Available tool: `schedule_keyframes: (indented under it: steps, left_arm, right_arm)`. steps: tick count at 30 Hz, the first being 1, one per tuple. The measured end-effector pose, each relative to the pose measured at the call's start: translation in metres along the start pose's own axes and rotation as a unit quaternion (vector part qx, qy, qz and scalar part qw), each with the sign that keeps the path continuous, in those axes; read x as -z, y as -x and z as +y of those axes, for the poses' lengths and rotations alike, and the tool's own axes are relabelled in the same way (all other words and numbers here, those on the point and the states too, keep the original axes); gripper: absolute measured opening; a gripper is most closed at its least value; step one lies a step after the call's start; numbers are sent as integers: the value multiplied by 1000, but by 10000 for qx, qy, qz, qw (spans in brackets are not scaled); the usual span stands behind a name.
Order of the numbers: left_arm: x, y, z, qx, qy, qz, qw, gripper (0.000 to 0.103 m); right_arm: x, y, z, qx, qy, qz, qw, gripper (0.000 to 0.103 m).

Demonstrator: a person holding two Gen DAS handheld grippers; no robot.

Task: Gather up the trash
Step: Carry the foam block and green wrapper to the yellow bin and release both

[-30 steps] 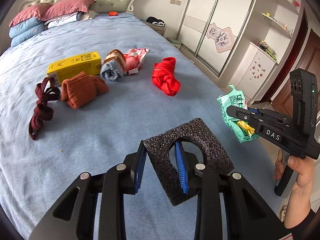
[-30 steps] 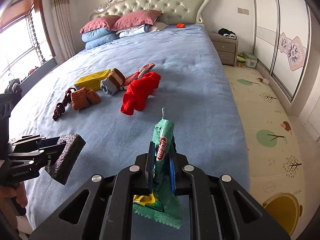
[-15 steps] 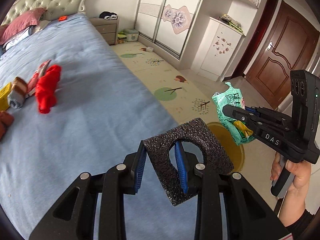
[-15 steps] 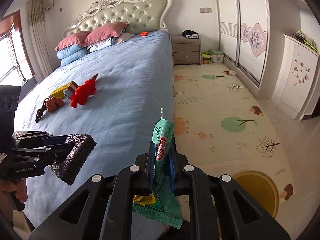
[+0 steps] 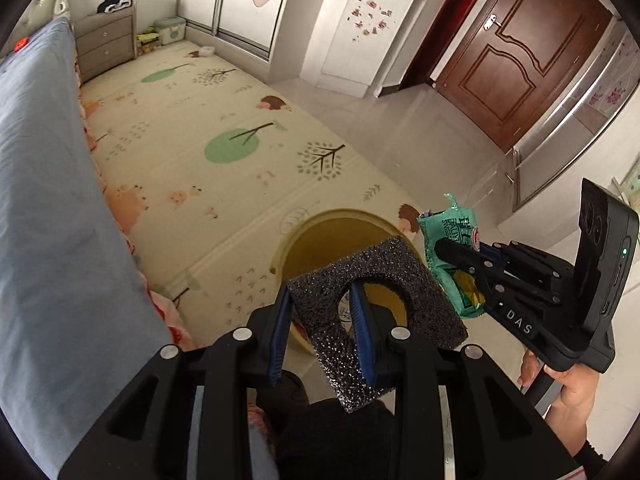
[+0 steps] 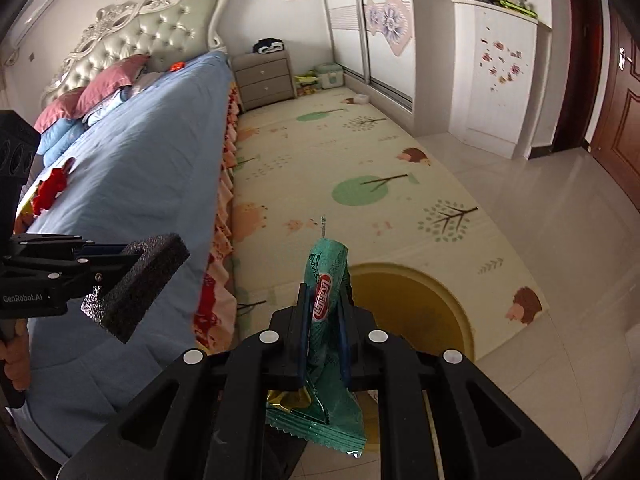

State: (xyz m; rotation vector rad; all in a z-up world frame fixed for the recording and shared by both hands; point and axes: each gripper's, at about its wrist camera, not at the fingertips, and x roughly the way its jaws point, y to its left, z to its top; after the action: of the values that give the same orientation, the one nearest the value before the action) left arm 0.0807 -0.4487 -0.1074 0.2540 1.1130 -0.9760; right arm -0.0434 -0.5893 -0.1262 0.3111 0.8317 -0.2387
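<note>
Two pieces of trash are held over the yellow bin (image 5: 340,236) standing on the play mat (image 5: 192,128) beside the bed (image 6: 132,168). A black foam piece (image 5: 376,296) is clamped between the narrow fingers of the left gripper (image 5: 322,328), and a green snack wrapper (image 6: 326,276) is pinched flat in the fully closed right gripper (image 6: 324,320). Neither item has been released, so the drop is judged as the step in hand. A red cloth (image 6: 50,190) is seen lying far up the bed; whether more trash lies there cannot be told.
</note>
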Motion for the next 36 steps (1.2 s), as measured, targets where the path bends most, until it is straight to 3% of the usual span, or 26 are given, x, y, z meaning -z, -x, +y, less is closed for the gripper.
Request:
schedule_keyframes:
  steps: [6, 14, 15, 16, 17, 18, 20, 24, 29, 36]
  left_arm:
    - [-19, -65, -35, 175, -215, 506, 9983, 30]
    - [-28, -108, -53, 346, -418, 1008, 9934, 31]
    - [-27, -110, -54, 378, -467, 1020, 9930, 39]
    - [-27, -113, -54, 413, -519, 1034, 9924, 47]
    - [-27, -115, -54, 394, -527, 1037, 9924, 78]
    - [-26, -115, -54, 338, -504, 999, 9931, 91]
    - [-24, -116, -55, 236, -581, 999, 9930, 91]
    - [-25, -108, -54, 18, -603, 899, 9941, 91]
    - [-29, -74, -45, 231, -228, 562, 9979, 91]
    - [-15, 2, -24, -105, -235, -119, 9996, 91]
  right_arm:
    - [23, -18, -41, 166, -203, 293, 9992, 12]
    - [39, -46, -67, 310, -331, 614, 9971, 14]
    - [42, -49, -68, 280, -344, 661, 9968, 17]
    - [44, -54, -71, 259, -345, 742, 9963, 31]
    - [46, -57, -71, 313, -331, 784, 9959, 41]
    - [48, -59, -71, 416, -296, 786, 9956, 55]
    - [53, -64, -74, 505, -300, 874, 9944, 55]
    - [56, -59, -83, 466, -550, 825, 9940, 55]
    - [45, -38, -73, 317, -524, 538, 9967, 55]
    - [13, -1, -21, -106, -144, 32, 9998, 55]
